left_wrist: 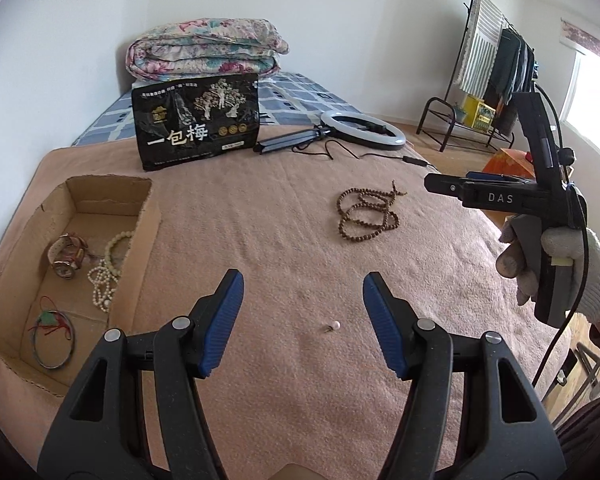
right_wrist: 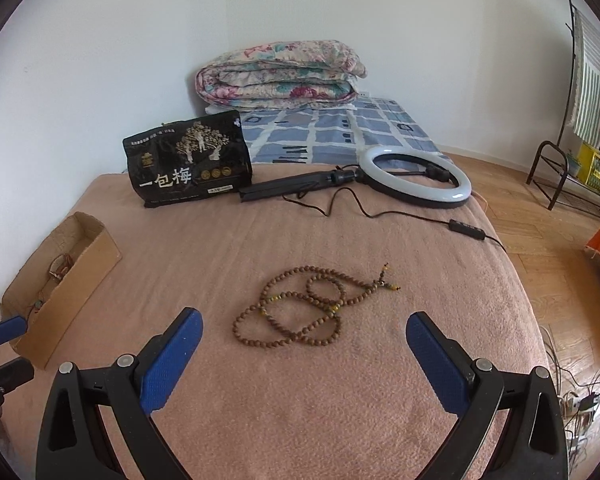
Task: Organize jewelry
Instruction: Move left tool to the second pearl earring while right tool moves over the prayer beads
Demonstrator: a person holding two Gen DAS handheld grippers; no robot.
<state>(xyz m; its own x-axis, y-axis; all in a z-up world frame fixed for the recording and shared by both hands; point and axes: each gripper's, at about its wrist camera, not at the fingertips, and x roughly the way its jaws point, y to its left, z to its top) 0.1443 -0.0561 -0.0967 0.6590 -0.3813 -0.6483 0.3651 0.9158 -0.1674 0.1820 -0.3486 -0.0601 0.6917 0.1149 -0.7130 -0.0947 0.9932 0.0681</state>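
Surface: pink blanket (right_wrist: pixel 300 400) over the bed, filling the lower frame.
Room: white walls, wood floor (right_wrist: pixel 540 216) at right, clothes rack (left_wrist: pixel 496 64) upper right.
Left gripper (left_wrist: pixel 303 300): fingers spread, nothing between.
Right gripper (right_wrist: pixel 304 338): spread, empty.
Bead necklace (right_wrist: pixel 304 308): centre, on the blanket.
Cardboard box (left_wrist: pixel 144 240): left, holding jewelry.

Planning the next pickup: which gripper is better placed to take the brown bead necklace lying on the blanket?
Probably right. The right gripper is open, with the bead necklace centred just ahead between its fingers. The left gripper faces a small pearl, with the necklace farther off to its right.
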